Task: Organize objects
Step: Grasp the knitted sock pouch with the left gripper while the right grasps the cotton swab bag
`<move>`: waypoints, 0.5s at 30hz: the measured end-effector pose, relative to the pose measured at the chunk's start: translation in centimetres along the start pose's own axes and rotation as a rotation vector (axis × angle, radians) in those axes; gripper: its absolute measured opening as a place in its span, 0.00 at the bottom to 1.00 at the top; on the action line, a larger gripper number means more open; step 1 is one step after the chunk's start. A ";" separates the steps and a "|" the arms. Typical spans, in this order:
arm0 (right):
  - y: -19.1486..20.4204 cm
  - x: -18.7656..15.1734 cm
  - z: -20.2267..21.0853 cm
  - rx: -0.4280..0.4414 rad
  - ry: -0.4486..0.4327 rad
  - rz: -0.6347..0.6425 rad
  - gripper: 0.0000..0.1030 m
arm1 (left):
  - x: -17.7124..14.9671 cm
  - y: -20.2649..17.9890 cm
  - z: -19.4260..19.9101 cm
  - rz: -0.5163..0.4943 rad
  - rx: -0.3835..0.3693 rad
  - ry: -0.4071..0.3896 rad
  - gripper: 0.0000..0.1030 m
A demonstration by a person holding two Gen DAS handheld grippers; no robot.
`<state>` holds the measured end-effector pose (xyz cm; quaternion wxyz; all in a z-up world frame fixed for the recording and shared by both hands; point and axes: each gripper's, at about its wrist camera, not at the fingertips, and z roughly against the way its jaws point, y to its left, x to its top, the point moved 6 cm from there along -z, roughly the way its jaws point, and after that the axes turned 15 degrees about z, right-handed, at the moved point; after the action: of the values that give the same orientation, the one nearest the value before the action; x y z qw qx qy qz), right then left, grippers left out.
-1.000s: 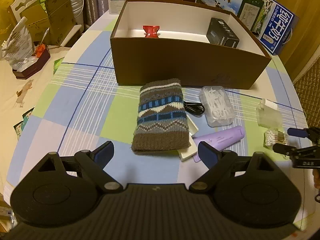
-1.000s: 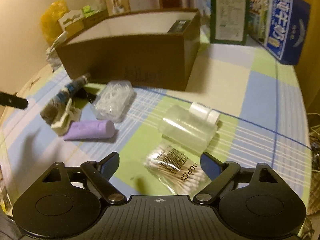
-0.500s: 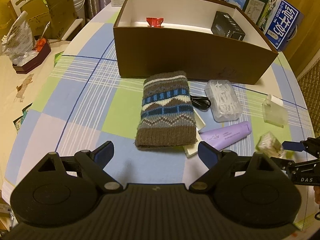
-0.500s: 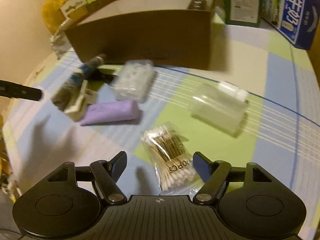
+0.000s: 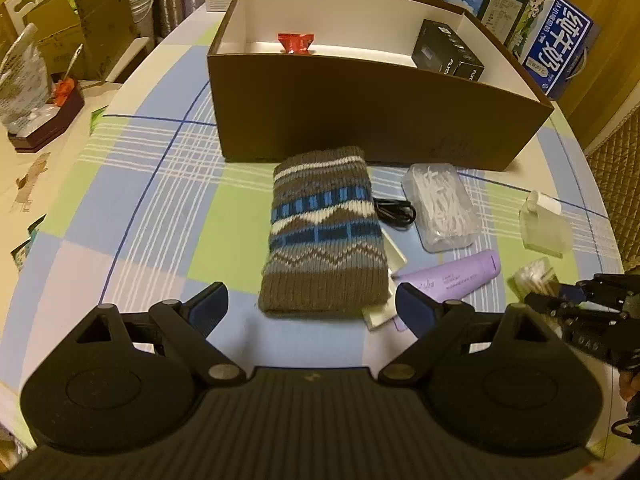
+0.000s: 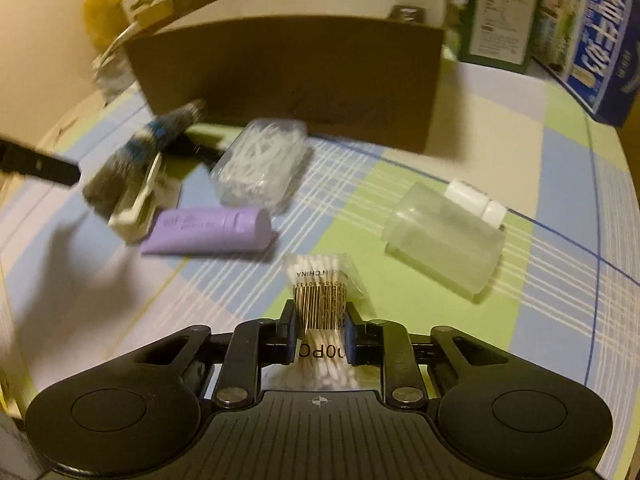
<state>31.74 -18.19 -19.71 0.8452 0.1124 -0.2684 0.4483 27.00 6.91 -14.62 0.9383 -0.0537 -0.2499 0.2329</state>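
Inside the far brown box (image 5: pixel 376 120) I count only a black carton (image 5: pixel 448 54) and a red packet (image 5: pixel 297 42), while my right gripper (image 6: pixel 319 330) is clamped on the cotton swab pack (image 6: pixel 320 300) at the near right of the surface (image 5: pixel 160 208), my left gripper (image 5: pixel 310 304) gapes empty, and the knitted pouch (image 5: pixel 324 232), purple tube (image 6: pixel 212 230) and clear bottle (image 6: pixel 444 240) wait outside.

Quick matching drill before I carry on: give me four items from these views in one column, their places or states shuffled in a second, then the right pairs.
1. cotton swab pack
2. black box
3. knit pouch
4. left gripper

A. open, holding nothing
B. inside the brown box
C. clamped in the right gripper
D. flat on the tablecloth, in front of the brown box

Pairs: 1-C, 2-B, 3-D, 4-A
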 end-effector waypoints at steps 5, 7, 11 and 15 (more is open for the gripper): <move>-1.5 1.5 1.2 -0.012 -0.039 -0.133 0.18 | 1.2 -0.3 -1.3 0.002 -0.043 0.010 0.86; -2.1 2.0 1.6 -0.021 -0.058 -0.174 0.18 | 1.9 -0.5 -2.0 0.004 -0.063 0.017 0.86; -3.1 2.6 2.2 -0.032 -0.078 -0.237 0.18 | 3.2 -0.8 -4.2 -0.002 -0.084 0.029 0.86; -3.9 2.6 2.6 -0.056 -0.085 -0.275 0.18 | 4.4 -0.7 -6.4 0.009 -0.092 0.042 0.86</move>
<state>35.18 -19.71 -15.86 0.8892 0.1433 -0.2986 0.3155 33.81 8.48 -18.06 0.9388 -0.1030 -0.2402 0.2244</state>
